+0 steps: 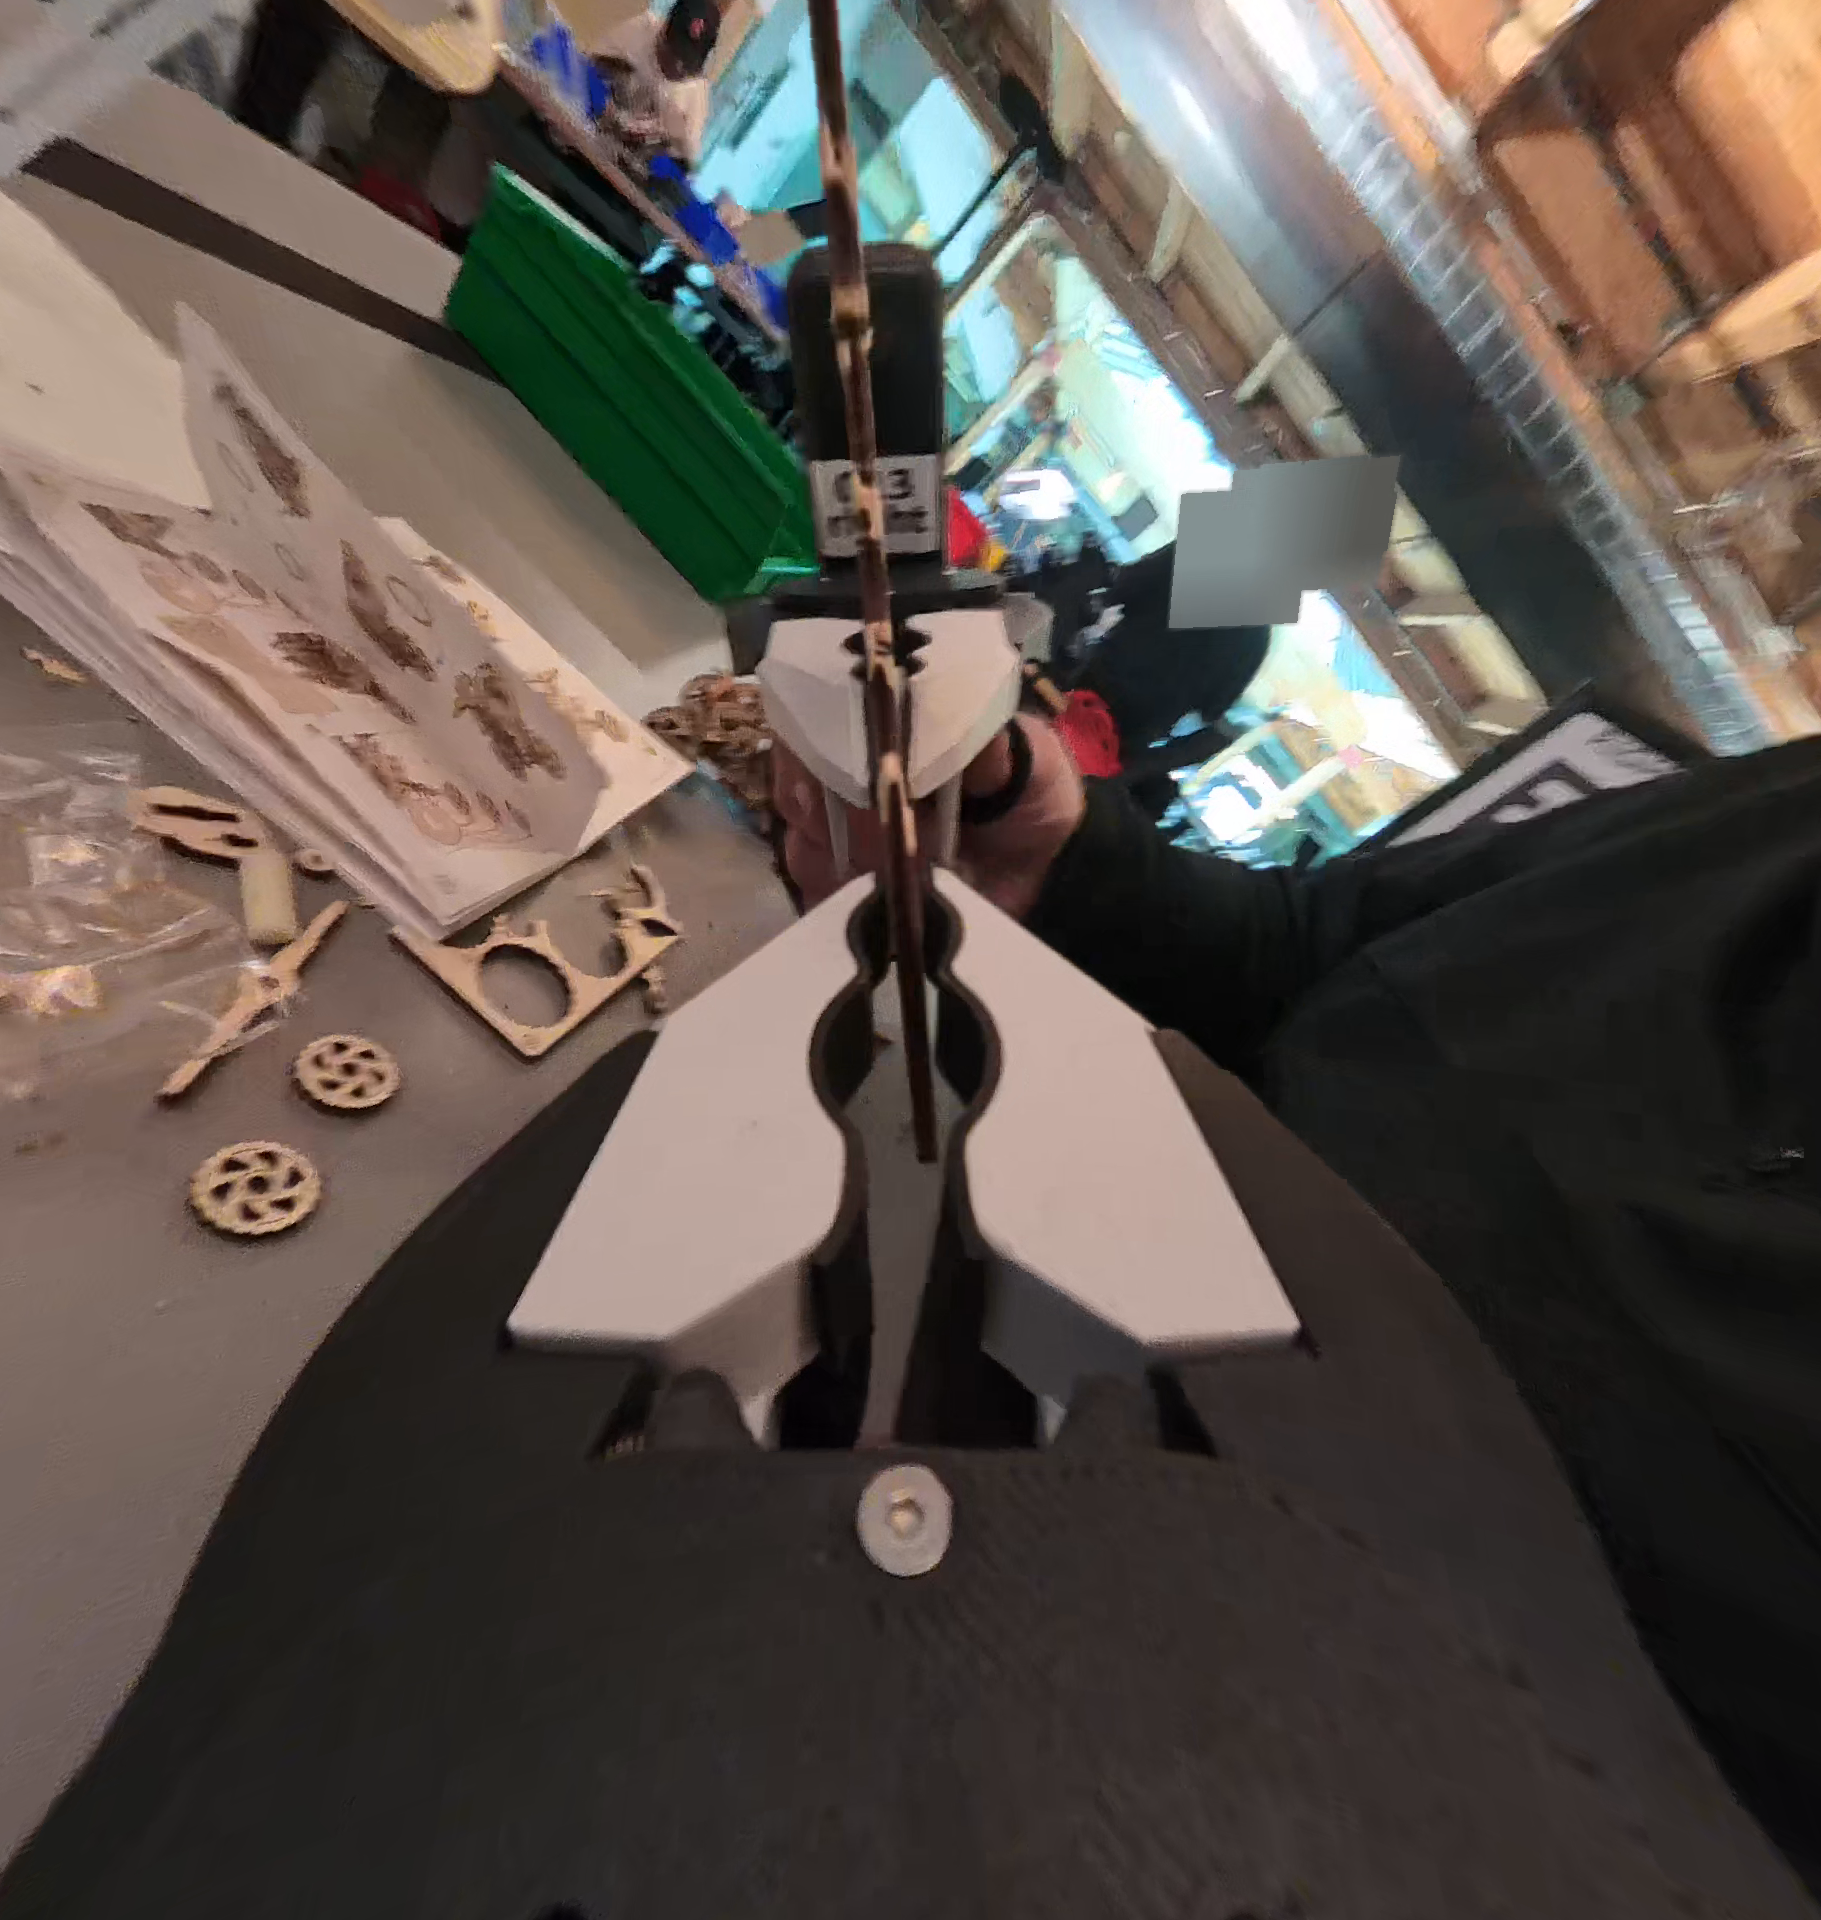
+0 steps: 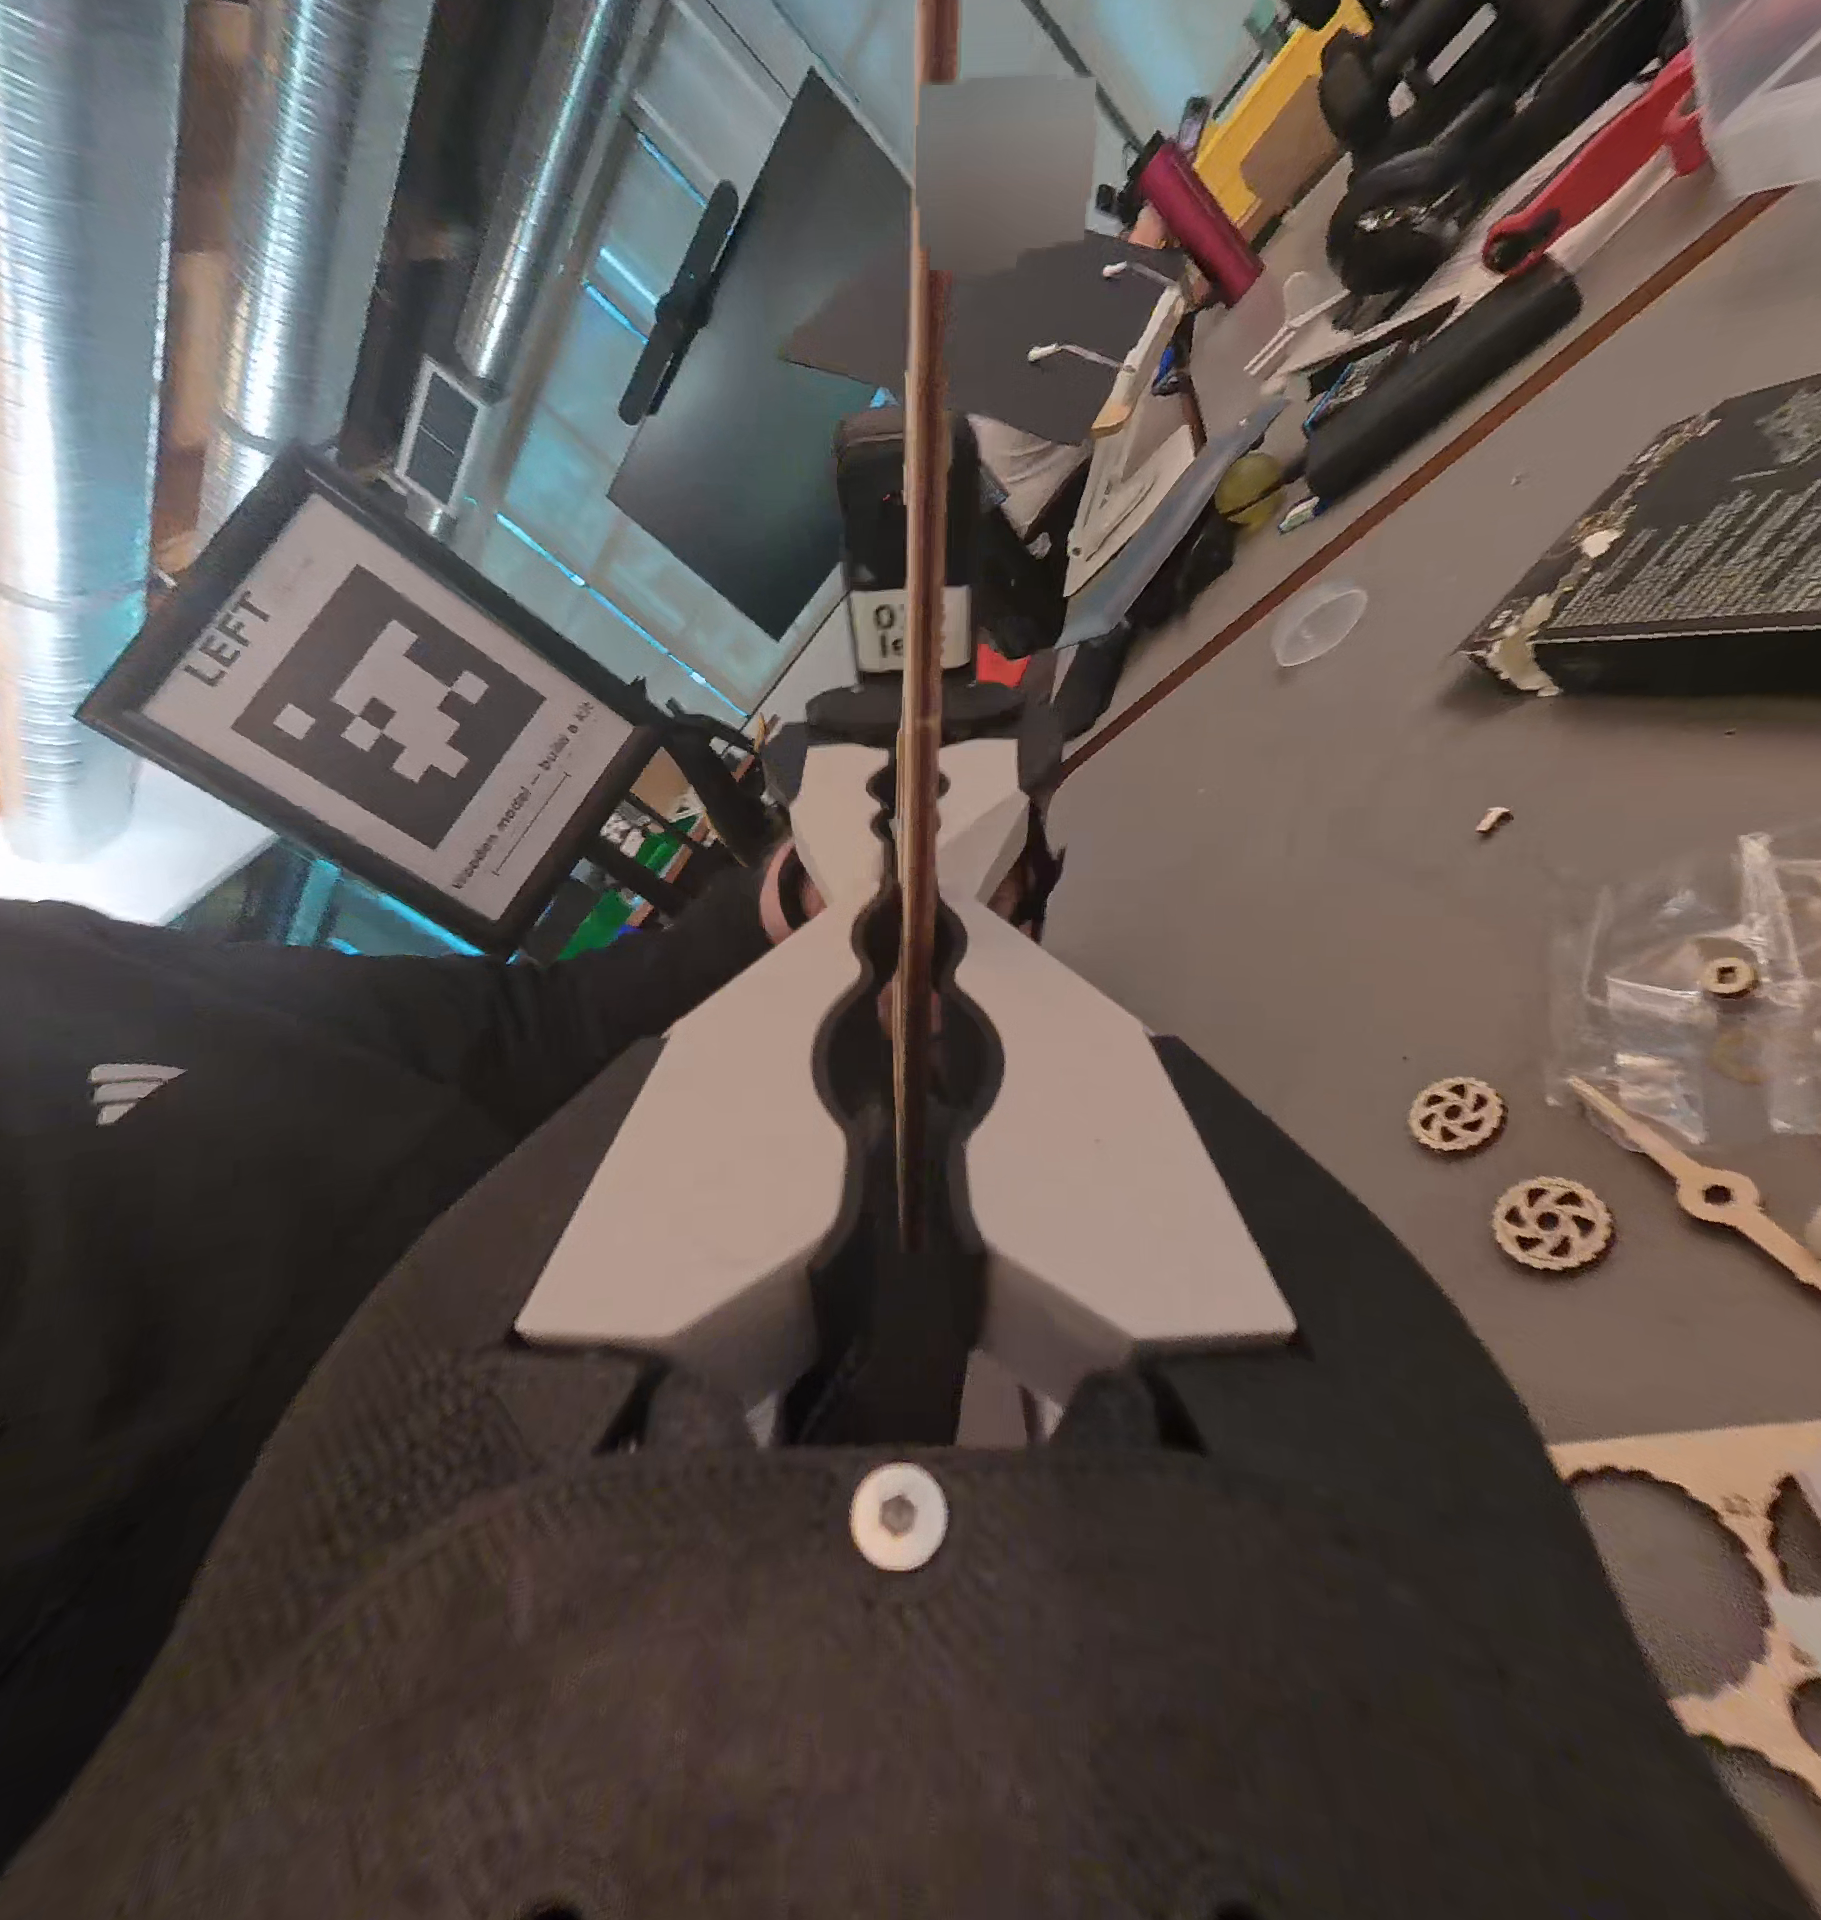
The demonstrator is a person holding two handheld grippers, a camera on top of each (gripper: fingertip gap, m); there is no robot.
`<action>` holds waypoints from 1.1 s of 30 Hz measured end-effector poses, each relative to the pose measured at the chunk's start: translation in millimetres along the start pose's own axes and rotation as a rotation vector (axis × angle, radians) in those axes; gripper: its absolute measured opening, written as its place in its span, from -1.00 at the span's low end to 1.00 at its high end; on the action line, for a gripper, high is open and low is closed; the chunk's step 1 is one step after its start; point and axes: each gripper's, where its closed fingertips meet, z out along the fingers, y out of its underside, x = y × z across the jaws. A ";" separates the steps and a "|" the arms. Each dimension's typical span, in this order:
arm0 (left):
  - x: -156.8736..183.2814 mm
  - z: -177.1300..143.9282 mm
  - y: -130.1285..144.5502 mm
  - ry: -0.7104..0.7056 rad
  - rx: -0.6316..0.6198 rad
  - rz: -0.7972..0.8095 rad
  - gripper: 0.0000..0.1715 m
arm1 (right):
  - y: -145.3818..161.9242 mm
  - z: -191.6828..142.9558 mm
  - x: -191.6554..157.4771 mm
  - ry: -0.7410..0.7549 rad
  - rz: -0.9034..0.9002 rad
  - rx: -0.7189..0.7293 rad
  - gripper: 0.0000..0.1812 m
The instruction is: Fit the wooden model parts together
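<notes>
Cog wheels (image 1: pixel 254 1188) and booklet (image 1: pixel 366 665) leftward of left gripper (image 1: pixel 904 914), both grippers' jaws pinching edge-on wooden sheet (image 1: pixel 911 997), right gripper (image 2: pixel 911 925) opposite.

Workshop interior: a grey table (image 1: pixel 137 1351) with a dark edge strip runs toward a cluttered far end, where green crates (image 1: pixel 615 384) stand just beyond its corner. Ribbed silver ducts (image 2: pixel 44 416) rise beside large windows (image 2: pixel 594 488) that admit bright bluish daylight, and a dark monitor (image 2: pixel 750 416) and a black-framed sign (image 2: pixel 366 707) with a square marker stand before the glass. Wooden shelving (image 1: pixel 1664 208) in warm light fills the wall past a long duct (image 1: pixel 1332 281).
</notes>
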 end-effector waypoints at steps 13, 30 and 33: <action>-9.3 2.6 -5.2 -0.193 -0.066 0.145 -1.00 | -15.0 -7.1 -12.8 0.445 -0.670 -0.249 -0.89; -0.2 11.7 -10.3 -0.317 -0.058 0.358 -0.99 | -15.4 -4.4 -6.2 0.315 -0.479 -0.186 -0.95; 3.7 14.3 -11.9 -0.300 -0.017 0.374 -0.99 | -18.0 -5.9 -10.6 0.285 -0.484 -0.159 -0.97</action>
